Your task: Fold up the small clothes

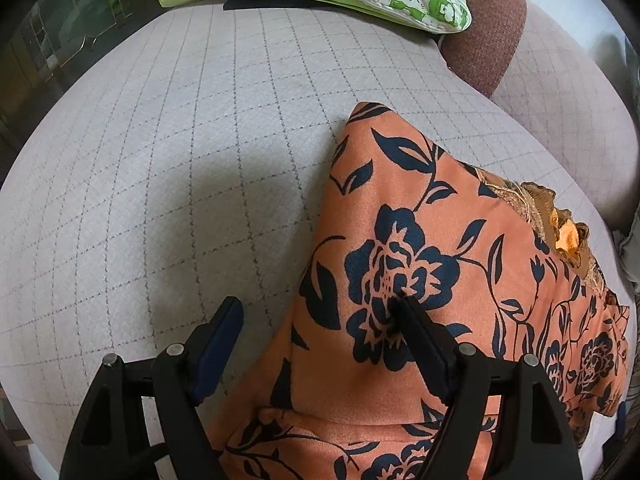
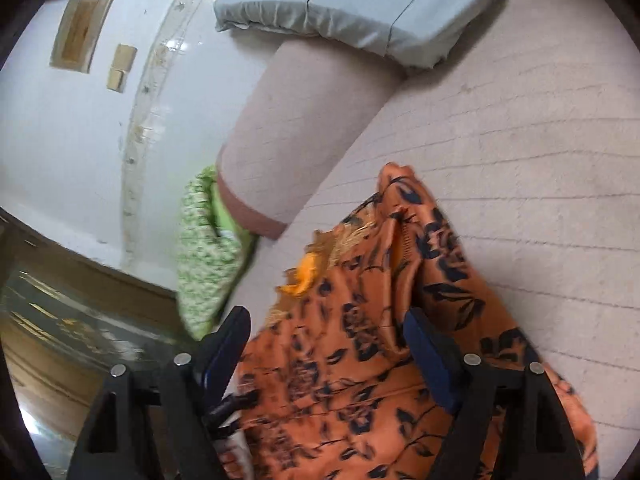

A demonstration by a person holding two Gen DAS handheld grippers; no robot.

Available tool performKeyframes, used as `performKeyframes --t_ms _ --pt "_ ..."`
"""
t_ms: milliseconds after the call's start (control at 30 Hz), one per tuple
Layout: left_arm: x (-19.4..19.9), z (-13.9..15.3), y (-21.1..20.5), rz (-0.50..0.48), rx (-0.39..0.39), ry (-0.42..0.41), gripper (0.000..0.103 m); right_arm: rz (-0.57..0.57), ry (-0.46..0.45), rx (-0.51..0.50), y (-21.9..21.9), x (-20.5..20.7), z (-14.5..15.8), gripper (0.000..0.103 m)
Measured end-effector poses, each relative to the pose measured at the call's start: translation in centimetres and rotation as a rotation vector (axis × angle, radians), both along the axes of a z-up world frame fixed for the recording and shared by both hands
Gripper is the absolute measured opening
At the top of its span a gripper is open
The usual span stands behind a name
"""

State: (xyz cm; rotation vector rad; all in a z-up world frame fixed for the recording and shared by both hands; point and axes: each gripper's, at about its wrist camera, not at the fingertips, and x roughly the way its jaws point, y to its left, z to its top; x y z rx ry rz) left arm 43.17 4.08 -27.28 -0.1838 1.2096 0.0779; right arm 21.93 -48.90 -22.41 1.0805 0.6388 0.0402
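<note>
Soft, even daylight; the right wrist view is motion-blurred, and fisheye distortion bends both views' edges.

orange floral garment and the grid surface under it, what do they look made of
Orange floral garment: looks like a thin, smooth woven fabric, matte, draping in soft folds; gold lace-like trim at one edge. Grid-patterned surface: seems a coarser, slightly fuzzy upholstery cloth with stitched or printed lines; which, I cannot tell.

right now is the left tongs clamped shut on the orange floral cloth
No, the left tongs stand wide open, one finger resting on the orange floral cloth.
</note>
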Motion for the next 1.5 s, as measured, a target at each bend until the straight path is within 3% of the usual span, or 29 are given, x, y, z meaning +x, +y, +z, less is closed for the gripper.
performKeyframes --t_ms 100,200,267,333,400,433,500,633,733,800,900,1000,1133,1233,1367,1433,1500 --pt "0.1 -0.1 -0.4 0.003 0.012 -0.003 0.082 0.082 -0.086 -0.026 0.7 -0.1 0.9 0.081" --pt "0.1 -0.2 -0.9 0.009 0.025 -0.006 0.083 0.176 -0.115 -0.051 2.3 1.6 0.4 0.081" --pt "0.2 -0.2 -1.3 0.009 0.035 -0.007 0.083 0.208 -0.072 -0.026 2.5 2.9 -1.1 0.081" --pt "0.2 -0.1 -1.5 0.007 0.038 -0.007 0.084 0.147 0.032 0.004 1.4 3.9 -3.7 0.081" --pt "0.3 -0.1 -1.7 0.002 0.033 -0.004 0.084 0.043 0.130 -0.041 -0.6 4.4 -6.1 0.072" --pt "0.3 -0.1 -1.7 0.000 0.033 -0.003 0.085 0.037 0.124 -0.013 -1.3 4.5 -6.8 0.067" --pt "0.4 0.0 -1.6 0.000 0.037 0.000 0.085 0.020 0.128 0.032 -2.0 4.4 -6.3 0.067" --pt "0.2 1.3 -2.6 -0.001 0.136 -0.048 0.085 -0.013 0.016 -0.096 -1.8 3.9 -2.4 0.070" --pt "-0.3 2.7 -4.5 -0.061 0.196 -0.122 0.085 0.048 -0.034 -0.057 -1.7 4.9 -1.2 0.070" --pt "-0.5 2.7 -5.9 -0.114 0.180 -0.132 0.085 0.057 -0.052 -0.065 -1.4 5.9 -1.3 0.070" --pt "-0.3 1.5 -7.5 -0.166 0.163 -0.097 0.085 0.077 0.015 -0.065 -1.5 7.9 -2.8 0.070" --pt "0.0 0.3 -8.8 -0.203 0.274 -0.088 0.087 0.044 0.087 -0.059 -2.8 8.6 -5.2 0.069" --pt "0.6 0.5 -8.7 -0.182 0.248 -0.083 0.087 0.006 0.068 0.070 -4.4 8.5 -6.2 0.069" --pt "0.7 0.9 -8.5 -0.171 0.244 -0.098 0.087 0.001 0.034 0.013 -3.9 8.0 -4.3 0.069" --pt "-0.7 1.7 -9.3 -0.207 0.261 -0.151 0.087 0.076 0.015 0.043 -2.0 8.4 -3.7 0.069" --pt "-0.7 1.1 -9.6 -0.217 0.274 -0.144 0.087 0.103 0.059 0.052 -0.8 8.6 -4.5 0.069" --pt "-0.5 0.4 -9.8 -0.223 0.311 -0.125 0.087 0.117 0.137 -0.033 0.4 8.6 -5.4 0.069"
